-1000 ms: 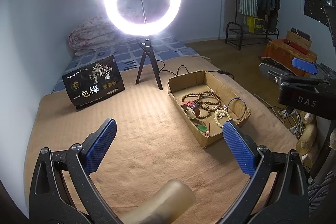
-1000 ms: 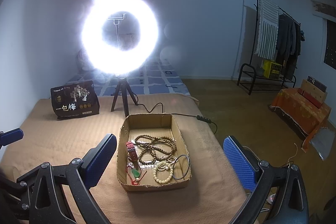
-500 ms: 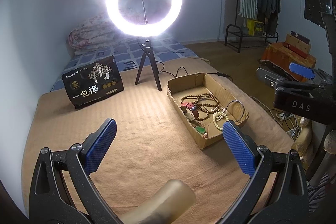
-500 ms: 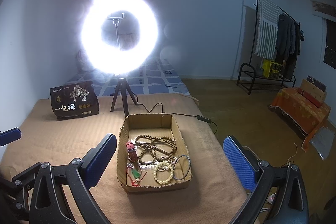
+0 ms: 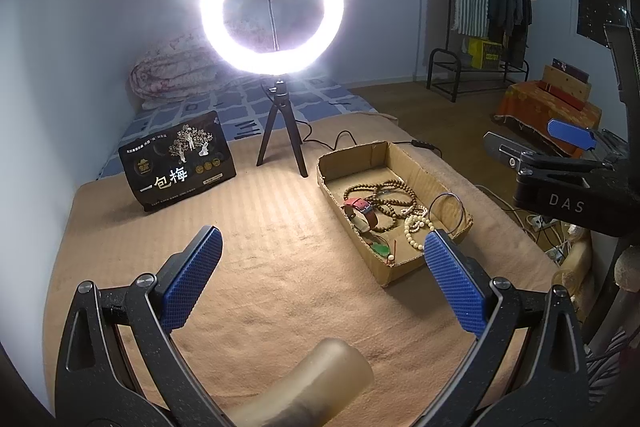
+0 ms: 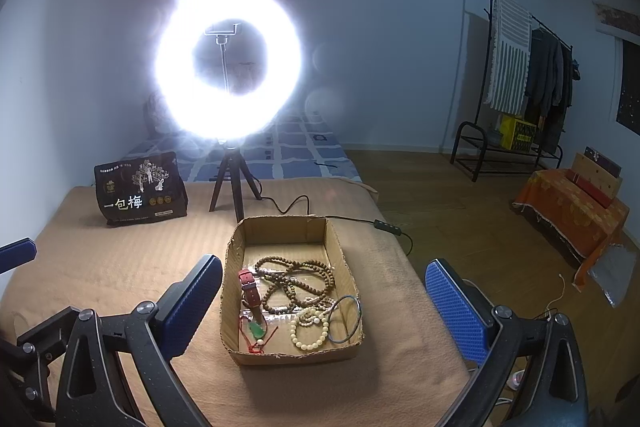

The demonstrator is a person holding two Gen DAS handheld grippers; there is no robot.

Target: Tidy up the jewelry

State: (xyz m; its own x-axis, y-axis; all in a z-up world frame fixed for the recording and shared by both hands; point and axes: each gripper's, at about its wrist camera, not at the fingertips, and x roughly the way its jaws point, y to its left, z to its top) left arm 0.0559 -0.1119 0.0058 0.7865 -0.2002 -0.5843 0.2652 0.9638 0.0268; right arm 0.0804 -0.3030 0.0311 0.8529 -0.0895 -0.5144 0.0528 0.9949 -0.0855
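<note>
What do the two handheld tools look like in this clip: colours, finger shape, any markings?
Both match: the left tool and right tool have speckled black frames with triangular cut-outs and silver pivot screws. Each has two flat fingers with blue, fine-textured pads. White letters "DAS" mark the right tool's body in the left wrist view.

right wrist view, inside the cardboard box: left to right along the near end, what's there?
In the cardboard box: green pendant on red cord → cream bead bracelet → thin dark bangle. The watch and brown beads lie further back, so they are left out.
</note>
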